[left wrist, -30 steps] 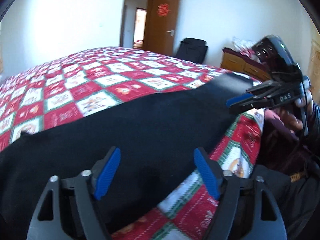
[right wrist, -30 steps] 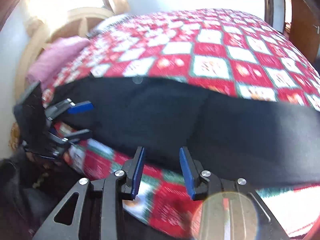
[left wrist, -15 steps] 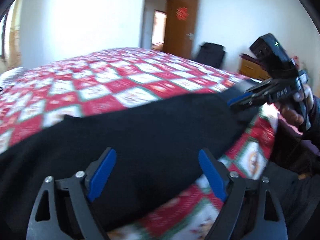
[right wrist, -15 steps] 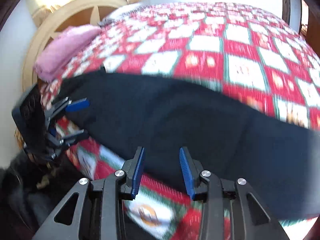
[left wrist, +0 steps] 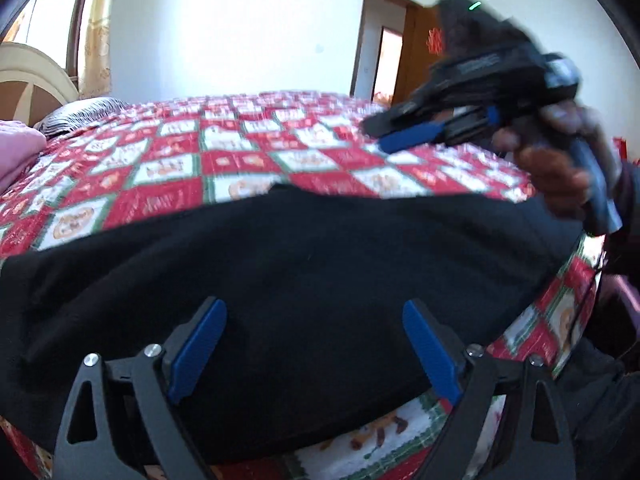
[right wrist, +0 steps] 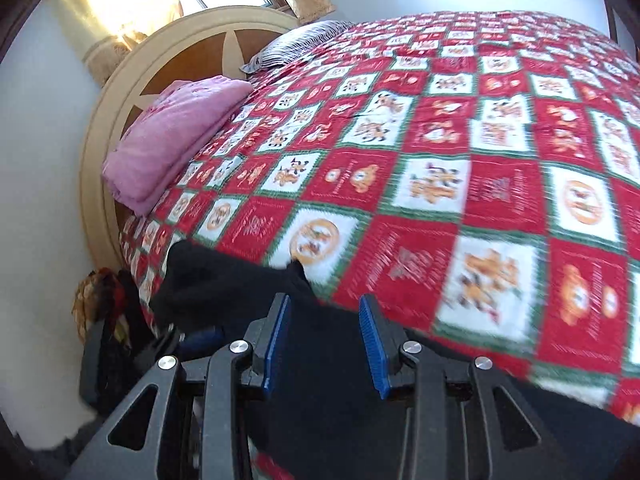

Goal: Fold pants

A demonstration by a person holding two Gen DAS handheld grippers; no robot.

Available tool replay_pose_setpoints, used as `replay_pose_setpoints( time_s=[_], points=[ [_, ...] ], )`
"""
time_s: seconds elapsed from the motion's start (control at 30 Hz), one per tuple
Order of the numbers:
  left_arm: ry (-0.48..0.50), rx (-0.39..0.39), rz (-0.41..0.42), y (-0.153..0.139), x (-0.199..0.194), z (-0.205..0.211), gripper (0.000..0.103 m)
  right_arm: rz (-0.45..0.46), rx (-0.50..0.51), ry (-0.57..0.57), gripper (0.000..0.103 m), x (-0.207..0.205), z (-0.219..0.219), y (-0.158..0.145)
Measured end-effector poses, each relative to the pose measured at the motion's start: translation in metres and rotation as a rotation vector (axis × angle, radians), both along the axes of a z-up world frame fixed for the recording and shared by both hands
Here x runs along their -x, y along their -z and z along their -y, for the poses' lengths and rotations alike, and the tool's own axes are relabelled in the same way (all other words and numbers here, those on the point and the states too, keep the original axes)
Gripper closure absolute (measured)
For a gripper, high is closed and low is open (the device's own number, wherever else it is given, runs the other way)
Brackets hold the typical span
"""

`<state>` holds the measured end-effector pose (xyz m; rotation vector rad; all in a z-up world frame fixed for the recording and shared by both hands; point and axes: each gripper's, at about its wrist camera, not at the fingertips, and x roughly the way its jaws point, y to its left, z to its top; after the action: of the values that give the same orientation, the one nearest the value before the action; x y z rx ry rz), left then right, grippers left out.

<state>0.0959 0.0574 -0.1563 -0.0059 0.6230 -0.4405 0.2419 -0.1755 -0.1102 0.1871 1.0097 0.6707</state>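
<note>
Both pant legs lie as one black pants [left wrist: 304, 264] strip along the near edge of the quilt [left wrist: 248, 168], so bring your wide-open, empty left gripper [left wrist: 316, 344] and your partly open, empty right gripper [right wrist: 324, 340] low onto one end before pinching both layers together.

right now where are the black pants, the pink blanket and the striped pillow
black pants [left wrist: 304, 264], left wrist view, middle of the spread fabric
pink blanket [right wrist: 176, 136], right wrist view, top face of the folded stack
striped pillow [right wrist: 300, 40], right wrist view, middle of its upper side
</note>
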Motion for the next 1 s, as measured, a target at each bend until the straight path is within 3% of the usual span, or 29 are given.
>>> replay_pose_setpoints(
  time_s=[0.2,0.33,0.47,0.5,0.57,0.77,0.93,1.0],
  points=[
    [-0.059,0.027,-0.012,0.009,-0.006,-0.019,0.006,-0.146,-0.075,0.008,0.065,-0.029,-0.022,0.027],
    [-0.048,-0.038,0.02,0.012,-0.002,-0.014,0.005,-0.257,-0.133,0.017,0.065,-0.043,-0.031,0.052],
    [-0.038,-0.08,0.046,0.017,0.0,-0.012,0.003,-0.4,-0.264,0.014,0.065,-0.053,-0.04,0.076],
    [-0.037,-0.088,0.049,0.018,0.0,-0.011,0.003,-0.406,-0.284,0.024,0.073,-0.053,-0.04,0.077],
    [-0.039,-0.077,0.044,0.016,-0.001,-0.013,0.002,-0.366,-0.261,0.026,0.097,-0.05,-0.045,0.07],
    [-0.048,-0.044,0.025,0.014,-0.002,-0.016,0.002,-0.151,-0.193,0.028,0.099,-0.032,-0.057,0.028],
    [-0.052,-0.092,0.025,0.015,0.0,-0.01,0.0,-0.19,-0.101,0.054,0.099,-0.051,-0.062,0.061],
    [-0.052,-0.085,0.016,0.015,0.0,-0.011,0.0,-0.19,-0.137,0.064,0.098,-0.051,-0.054,0.067]
  ],
)
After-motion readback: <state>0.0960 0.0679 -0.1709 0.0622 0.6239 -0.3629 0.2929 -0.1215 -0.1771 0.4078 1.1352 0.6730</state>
